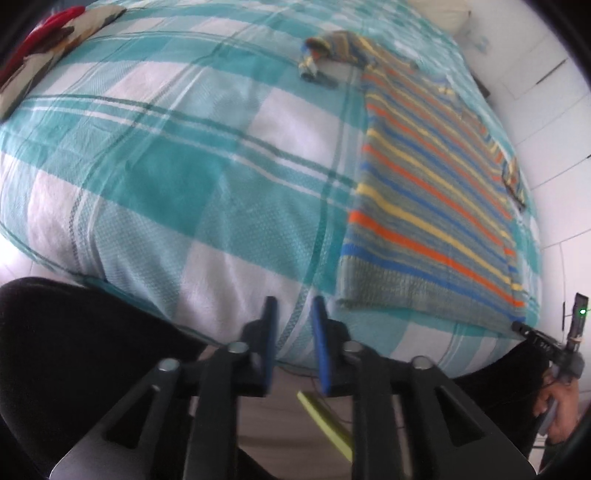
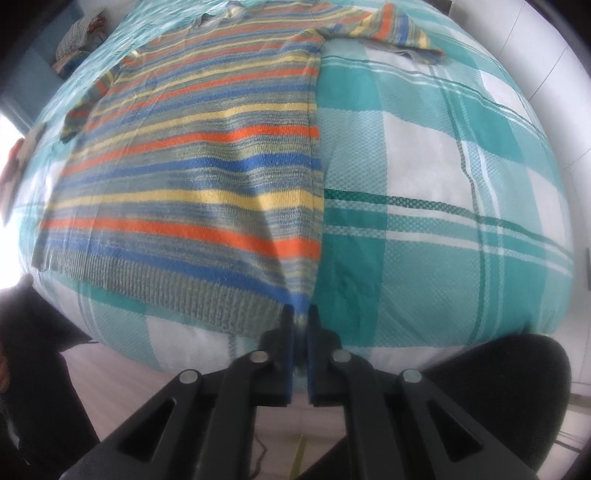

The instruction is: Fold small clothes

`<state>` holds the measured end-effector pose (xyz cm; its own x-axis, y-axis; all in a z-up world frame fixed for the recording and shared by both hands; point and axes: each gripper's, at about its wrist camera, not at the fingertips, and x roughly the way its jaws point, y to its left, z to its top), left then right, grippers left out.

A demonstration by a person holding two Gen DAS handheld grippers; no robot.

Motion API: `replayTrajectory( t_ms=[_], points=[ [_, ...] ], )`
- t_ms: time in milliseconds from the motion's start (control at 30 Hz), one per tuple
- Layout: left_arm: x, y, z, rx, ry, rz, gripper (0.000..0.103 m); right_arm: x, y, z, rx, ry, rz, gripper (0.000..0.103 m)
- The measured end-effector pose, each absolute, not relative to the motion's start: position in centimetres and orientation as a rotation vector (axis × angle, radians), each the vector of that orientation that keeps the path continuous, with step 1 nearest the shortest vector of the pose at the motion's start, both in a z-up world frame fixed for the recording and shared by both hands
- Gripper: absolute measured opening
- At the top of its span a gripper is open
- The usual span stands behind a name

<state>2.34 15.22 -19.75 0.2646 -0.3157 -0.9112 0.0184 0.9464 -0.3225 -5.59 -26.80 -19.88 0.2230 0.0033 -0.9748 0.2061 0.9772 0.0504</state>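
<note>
A knitted sweater striped in orange, blue, yellow and grey lies flat on the bed, at the right in the left wrist view. My left gripper hangs open over the bed's near edge, left of the sweater's hem, with nothing between its blue pads. In the right wrist view the sweater fills the left half. My right gripper is shut on the hem's near right corner, and a crease in the knit runs up from the pads. One sleeve sticks out at the far right.
The bed wears a teal and white checked cover. A red patterned cloth lies at its far left corner and a pile of clothes beyond the sweater. The person's black-clad legs stand against the near edge. White floor tiles lie to the right.
</note>
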Motion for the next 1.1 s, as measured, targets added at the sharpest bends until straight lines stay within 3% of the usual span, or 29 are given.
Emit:
replayTrajectory(
  t_ms=[33,67,100,133,167,200,233,267,333,367,400,433,567,700,767,833,867,933,1000,1100],
  points=[
    [2.8,15.3,-19.2,-0.29,1.27,-0.256,0.081,-5.3,-26.8,-19.9,0.192,1.336,-0.134,0.005],
    [3.0,15.6,-18.7,-0.308,1.241,-0.273,0.089,-5.2,-26.9,-19.8,0.208,1.326,-0.127,0.006],
    [3.4,15.5,-18.5,-0.315,1.216,-0.29,0.09,-5.0,-26.9,-19.8,0.228,1.322,-0.127,0.006],
    [3.6,14.9,-18.9,-0.302,1.223,-0.312,0.09,-4.9,-27.1,-20.0,0.255,1.325,-0.127,0.013],
    [4.1,14.3,-19.4,-0.291,1.237,-0.321,0.089,-4.9,-27.3,-20.2,0.285,1.332,-0.129,0.026],
    [4.6,13.7,-20.1,-0.275,1.26,-0.333,0.082,-4.7,-27.1,-20.4,0.308,1.329,-0.129,0.034],
    [5.2,13.3,-20.9,-0.263,1.283,-0.352,0.068,-4.8,-27.1,-20.2,0.326,1.313,-0.124,0.043],
    [5.5,12.9,-22.0,-0.242,1.313,-0.371,0.06,-5.1,-27.1,-20.1,0.337,1.295,-0.115,0.044],
    [4.9,12.1,-22.6,-0.179,1.31,-0.367,0.017,-4.7,-26.6,-20.4,0.353,1.285,-0.101,0.044],
    [4.9,11.6,-22.5,-0.162,1.299,-0.379,0.005,-4.3,-26.1,-21.0,0.364,1.291,-0.09,0.04],
    [4.4,11.3,-22.2,-0.127,1.283,-0.372,0.003,-4.1,-25.5,-21.5,0.363,1.304,-0.085,0.029],
    [4.1,10.7,-21.7,-0.076,1.266,-0.349,0.002,-4.0,-25.2,-21.9,0.343,1.327,-0.1,0.007],
    [3.1,10.2,-21.2,0.029,1.26,-0.321,0.001,-5.1,-24.7,-21.5,0.217,1.376,-0.173,0.006],
    [4.2,10.3,-22.1,0.024,1.288,-0.286,0.001,-5.9,-26.4,-22.3,0.281,1.395,-0.19,0.005],
    [4.8,10.2,-21.6,0.022,1.293,-0.271,0.003,-5.2,-26.3,-22.9,0.273,1.408,-0.188,0.006],
    [4.9,10.6,-20.8,0.024,1.291,-0.255,0.012,-5.0,-26.5,-22.5,0.282,1.392,-0.17,0.007],
    [5.0,10.9,-20.2,0.02,1.301,-0.244,0.017,-5.1,-26.8,-22.1,0.31,1.386,-0.15,0.018],
    [4.4,12.4,-18.3,-0.003,1.281,-0.212,0.056,-6.0,-28.8,-20.3,0.373,1.353,-0.148,0.035],
    [4.4,13.3,-16.1,-0.04,1.221,-0.183,0.072,-6.4,-31.7,-17.1,0.428,1.232,-0.143,0.038],
    [6.4,14.4,-12.3,-0.092,1.15,-0.189,0.074,-4.4,-37.5,-13.4,0.537,1.064,-0.139,0.04]
  ],
)
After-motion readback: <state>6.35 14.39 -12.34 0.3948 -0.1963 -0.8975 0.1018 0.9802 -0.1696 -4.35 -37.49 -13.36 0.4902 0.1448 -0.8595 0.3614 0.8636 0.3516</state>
